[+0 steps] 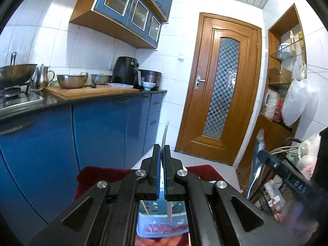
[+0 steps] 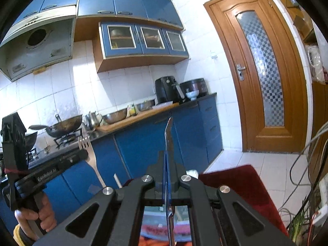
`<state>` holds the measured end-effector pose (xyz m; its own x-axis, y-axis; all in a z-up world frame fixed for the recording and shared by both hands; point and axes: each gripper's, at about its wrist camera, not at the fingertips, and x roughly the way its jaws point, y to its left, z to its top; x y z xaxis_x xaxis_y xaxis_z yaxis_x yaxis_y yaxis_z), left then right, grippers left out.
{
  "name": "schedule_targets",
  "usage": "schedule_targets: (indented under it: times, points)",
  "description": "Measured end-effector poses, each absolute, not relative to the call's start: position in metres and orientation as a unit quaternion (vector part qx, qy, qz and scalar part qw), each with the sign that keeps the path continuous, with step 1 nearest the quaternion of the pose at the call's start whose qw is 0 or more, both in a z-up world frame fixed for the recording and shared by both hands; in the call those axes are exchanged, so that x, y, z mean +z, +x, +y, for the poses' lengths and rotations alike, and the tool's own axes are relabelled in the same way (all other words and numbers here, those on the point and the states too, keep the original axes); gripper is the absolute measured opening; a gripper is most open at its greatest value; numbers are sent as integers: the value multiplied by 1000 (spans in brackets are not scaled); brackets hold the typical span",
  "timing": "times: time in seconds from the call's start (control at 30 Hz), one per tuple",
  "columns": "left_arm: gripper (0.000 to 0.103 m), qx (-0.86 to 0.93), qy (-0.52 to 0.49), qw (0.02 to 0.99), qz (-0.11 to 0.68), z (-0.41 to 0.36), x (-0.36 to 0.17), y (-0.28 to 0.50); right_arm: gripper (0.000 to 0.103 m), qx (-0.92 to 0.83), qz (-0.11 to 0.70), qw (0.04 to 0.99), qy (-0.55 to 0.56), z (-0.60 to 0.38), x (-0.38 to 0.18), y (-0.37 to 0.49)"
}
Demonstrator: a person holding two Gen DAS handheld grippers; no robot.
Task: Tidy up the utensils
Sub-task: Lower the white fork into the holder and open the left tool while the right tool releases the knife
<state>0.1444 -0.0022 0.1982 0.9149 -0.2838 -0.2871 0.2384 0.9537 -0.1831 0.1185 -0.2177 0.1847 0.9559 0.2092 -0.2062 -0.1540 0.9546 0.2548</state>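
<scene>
Pinching fork — left jaws; knife — right.

Fork shiny metal; cupboard doors glossy blue; door varnished wood; cloth red, matt.

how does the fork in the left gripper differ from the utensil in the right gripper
The fork ends in tines; the right utensil ends in a narrow tip with no tines showing. The fork looks pale and matte; the right utensil looks mirror-shiny. Shared: both are metal, stick upward, and are each clamped in a shut gripper, the left gripper and the right gripper.
</scene>
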Motion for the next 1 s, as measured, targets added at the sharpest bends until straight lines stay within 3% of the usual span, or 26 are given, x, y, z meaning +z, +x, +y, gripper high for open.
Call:
schedule_targets:
  times: [0.43,1.0]
  points:
    - [0,-110,-54,981,150,-17,171,181,2,62,56,991,109,-214,176,163]
    - [0,-106,-44,975,188,-23,115,203,3,81,129,984,97,-205,117,191]
